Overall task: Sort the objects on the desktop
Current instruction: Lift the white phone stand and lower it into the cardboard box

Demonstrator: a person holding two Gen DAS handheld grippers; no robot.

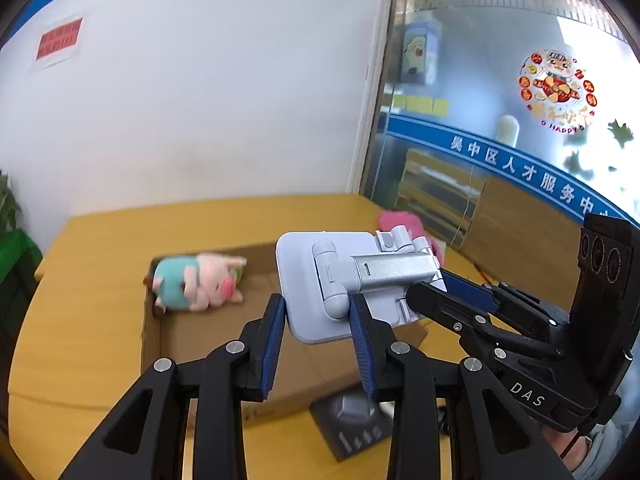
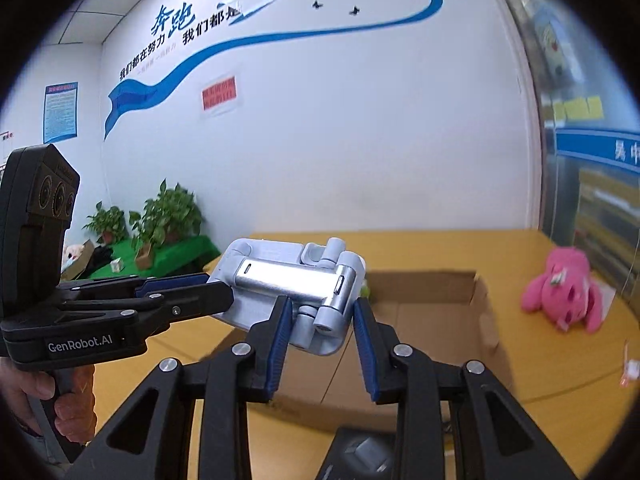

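Two claws grip one grey phone stand (image 1: 340, 280) above the cardboard box (image 1: 208, 340): left claw (image 1: 318, 328), right claw (image 2: 320, 328).

White wall (image 2: 360, 128) with blue ribbon decal (image 2: 240, 48), glass partition (image 1: 500, 80) right, potted plants (image 2: 168, 216) left, yellow surface (image 1: 100, 260).

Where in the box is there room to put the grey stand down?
The box floor is bare in front of the pig toy, near the front wall. The back corner is taken by the pig. The table between box and pink toy is bare too.
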